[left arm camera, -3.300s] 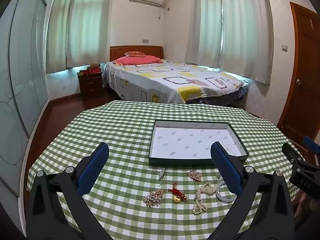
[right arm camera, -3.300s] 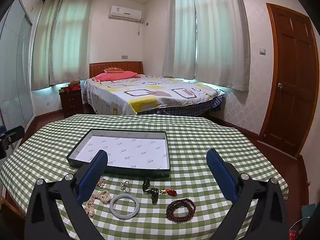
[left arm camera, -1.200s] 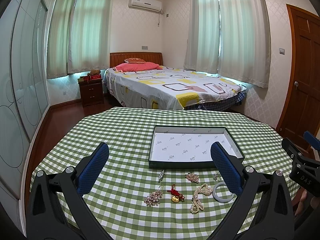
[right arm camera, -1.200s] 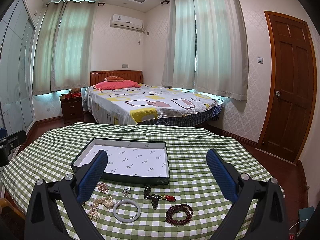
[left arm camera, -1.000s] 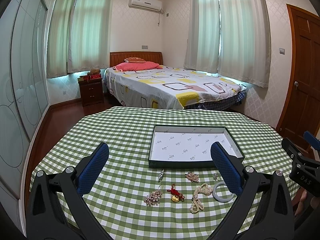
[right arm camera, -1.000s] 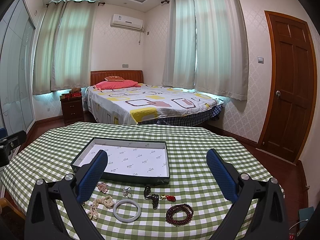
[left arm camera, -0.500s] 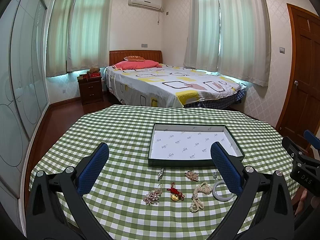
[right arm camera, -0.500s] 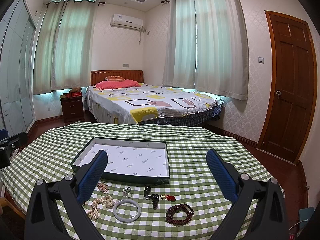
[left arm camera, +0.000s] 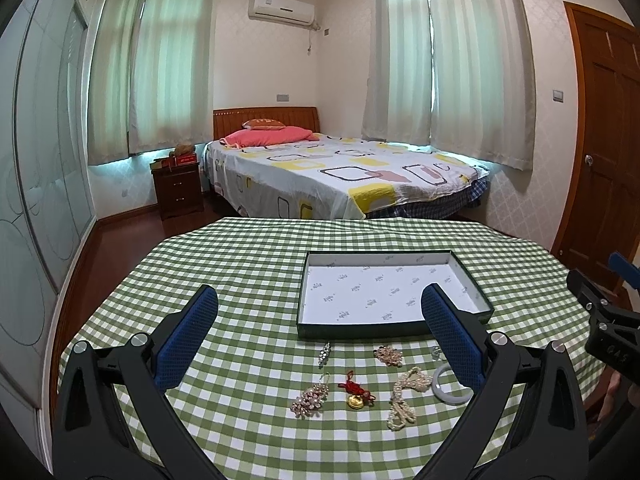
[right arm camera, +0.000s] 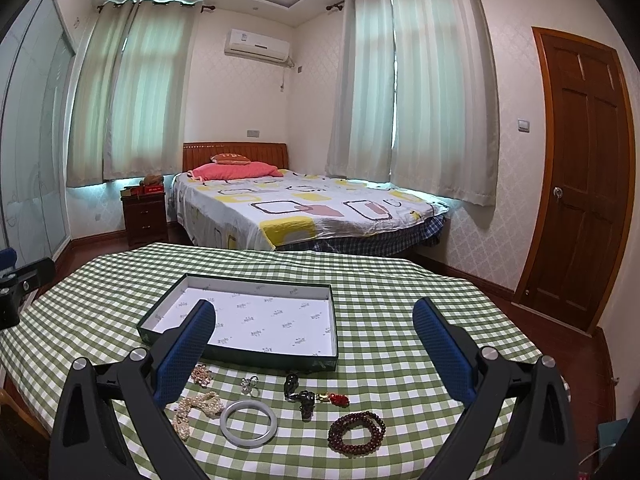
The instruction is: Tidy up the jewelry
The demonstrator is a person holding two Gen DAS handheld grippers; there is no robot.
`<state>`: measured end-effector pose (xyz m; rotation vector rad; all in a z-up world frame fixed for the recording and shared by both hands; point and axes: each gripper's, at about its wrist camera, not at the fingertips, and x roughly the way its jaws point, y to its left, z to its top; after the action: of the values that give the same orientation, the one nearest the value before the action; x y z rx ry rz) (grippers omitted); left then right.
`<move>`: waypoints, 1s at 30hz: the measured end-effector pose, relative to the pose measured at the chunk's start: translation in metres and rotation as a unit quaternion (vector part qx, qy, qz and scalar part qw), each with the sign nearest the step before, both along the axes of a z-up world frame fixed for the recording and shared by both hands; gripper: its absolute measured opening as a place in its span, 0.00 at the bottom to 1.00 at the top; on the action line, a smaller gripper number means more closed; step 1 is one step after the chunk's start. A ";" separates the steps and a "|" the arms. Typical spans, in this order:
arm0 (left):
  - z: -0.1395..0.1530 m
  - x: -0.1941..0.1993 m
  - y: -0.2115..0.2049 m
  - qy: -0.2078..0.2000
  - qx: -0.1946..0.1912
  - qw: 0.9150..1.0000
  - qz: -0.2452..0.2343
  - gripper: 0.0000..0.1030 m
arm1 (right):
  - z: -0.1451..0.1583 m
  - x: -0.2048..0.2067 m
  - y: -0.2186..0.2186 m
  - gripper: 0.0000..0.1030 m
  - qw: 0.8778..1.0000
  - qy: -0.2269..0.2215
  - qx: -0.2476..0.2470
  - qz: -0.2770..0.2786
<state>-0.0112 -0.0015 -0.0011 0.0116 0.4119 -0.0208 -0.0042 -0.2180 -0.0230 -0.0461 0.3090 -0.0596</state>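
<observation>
A bedroom is shown, papered in a pale patterned wallpaper (right arm camera: 472, 224). A bed (right arm camera: 304, 210) with a wooden headboard (right arm camera: 236, 148) and pink pillow (right arm camera: 234, 171) is set against the far wall, a dark nightstand (right arm camera: 145, 216) beside it. Two windows are covered by pale curtains (right arm camera: 436, 92), daylight glowing through. An air conditioner (right arm camera: 257, 44) is mounted high, and a wooden door (right arm camera: 584, 184) is seen at right.
</observation>
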 end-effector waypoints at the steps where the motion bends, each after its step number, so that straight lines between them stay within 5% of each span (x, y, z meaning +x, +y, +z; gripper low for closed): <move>1: -0.003 0.002 0.001 0.001 -0.001 1.000 -0.001 0.96 | -0.003 0.001 0.000 0.94 1.000 0.000 -0.002 0.000; 8: -0.051 0.024 0.012 0.021 0.019 1.000 -0.002 0.96 | -0.048 0.016 -0.006 0.94 0.999 0.022 -0.025 0.007; 16: -0.109 0.048 0.020 0.117 0.005 0.993 -0.004 0.96 | -0.095 0.035 -0.019 0.94 0.996 0.080 -0.023 0.003; 24: -0.159 0.077 0.024 0.213 -0.025 0.977 -0.010 0.77 | -0.118 0.048 -0.032 0.94 0.993 0.121 0.000 -0.004; 30: -0.173 0.086 0.022 0.240 -0.028 0.970 -0.016 0.72 | -0.128 0.055 -0.033 0.94 0.990 0.141 0.005 -0.003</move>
<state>0.0743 0.0209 -0.1740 -0.0423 0.8951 -0.0684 0.0512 -0.2510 -0.1510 -0.0432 0.5921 -0.0576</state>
